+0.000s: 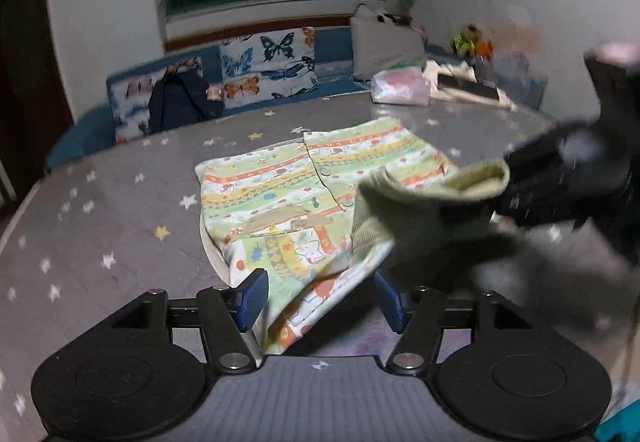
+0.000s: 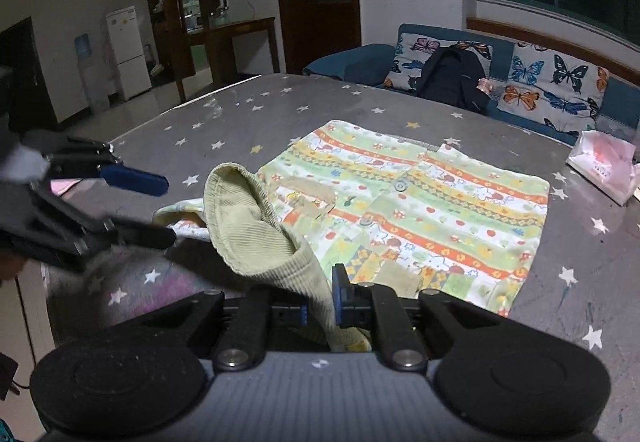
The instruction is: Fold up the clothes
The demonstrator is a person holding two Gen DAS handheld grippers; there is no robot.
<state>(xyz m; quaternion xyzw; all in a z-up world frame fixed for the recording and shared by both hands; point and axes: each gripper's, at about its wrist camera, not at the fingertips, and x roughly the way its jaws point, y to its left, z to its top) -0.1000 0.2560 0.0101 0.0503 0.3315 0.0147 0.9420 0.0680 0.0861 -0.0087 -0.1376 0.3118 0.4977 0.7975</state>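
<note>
Shirt [image 2: 420, 201] with striped cartoon print lies spread on our grey star-patterned table [image 2: 240, 113], buttons up. Our right tool [image 2: 320, 302] grips the ribbed green cuff [image 2: 256, 234] of its sleeve, lifted over the near edge of the shirt. Our left tool [image 1: 320, 298] stands wide, its blue pads either side of the printed sleeve [image 1: 312, 298] without touching. Behind the table stands a sofa [image 1: 264, 65] with butterfly cushions.

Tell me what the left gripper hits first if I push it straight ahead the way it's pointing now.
Most likely the sleeve of the patterned garment: it already lies between the open fingers of the left gripper. Beyond it comes the garment's body on the star-print bed. Depth is hard to judge through the fisheye.
</note>
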